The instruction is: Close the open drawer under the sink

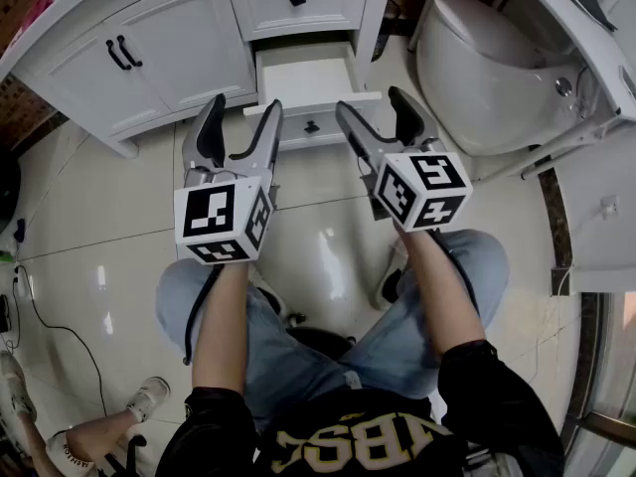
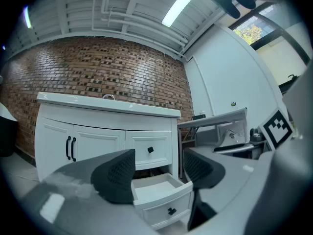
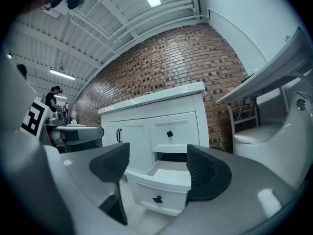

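The lower white drawer of the vanity stands pulled out, empty, with a small black knob on its front. My left gripper is open, held level just short of the drawer's left front corner. My right gripper is open too, just off the drawer's right front corner. Neither touches the drawer. In the left gripper view the open drawer shows between the fingers; in the right gripper view the drawer lies between the pads.
The white vanity has two doors with black handles and a shut upper drawer. A white toilet stands to the right, with a folding table beyond it. Glossy tiled floor spreads below. Another person's shoe sits at lower left.
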Tool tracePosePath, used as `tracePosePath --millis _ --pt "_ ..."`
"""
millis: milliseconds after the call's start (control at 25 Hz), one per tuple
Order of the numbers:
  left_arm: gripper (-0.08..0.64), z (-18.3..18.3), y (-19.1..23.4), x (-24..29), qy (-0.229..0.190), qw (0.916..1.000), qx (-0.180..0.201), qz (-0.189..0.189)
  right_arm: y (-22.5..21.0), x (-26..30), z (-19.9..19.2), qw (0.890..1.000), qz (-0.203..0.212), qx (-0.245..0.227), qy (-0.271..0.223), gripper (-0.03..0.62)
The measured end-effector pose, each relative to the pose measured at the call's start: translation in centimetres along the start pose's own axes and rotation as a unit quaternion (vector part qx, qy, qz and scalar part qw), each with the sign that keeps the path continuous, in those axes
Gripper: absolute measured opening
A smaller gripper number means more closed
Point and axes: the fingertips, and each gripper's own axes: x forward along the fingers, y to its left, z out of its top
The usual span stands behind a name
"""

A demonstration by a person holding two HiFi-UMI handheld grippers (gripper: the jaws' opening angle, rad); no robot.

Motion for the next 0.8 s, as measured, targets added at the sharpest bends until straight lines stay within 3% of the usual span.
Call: tracePosePath --millis 120,280,600,800 --pt "0.310 0.2 0.4 1.3 -0.002 1.0000 -0.002 -0.002 -0.2 1.7 -1.3 1.000 0.008 0.000 0.018 0.370" --pt "0.310 0.1 0.8 2.8 -0.003 1.0000 -0.003 -0.003 0.0 3.9 -3.9 0.997 0.031 0.035 0.055 0.369" --pt "0.310 -1.0 2.1 5.7 0.009 0.9999 -0.006 -0.004 0.9 6.9 -11.8 0.983 0.062 0.056 0.164 0.367" --pt "0.310 -1.8 3.7 7.2 0.016 0.9998 -0.013 -0.001 -0.3 8.7 -18.1 0.957 0.067 0.171 0.223 0.358"
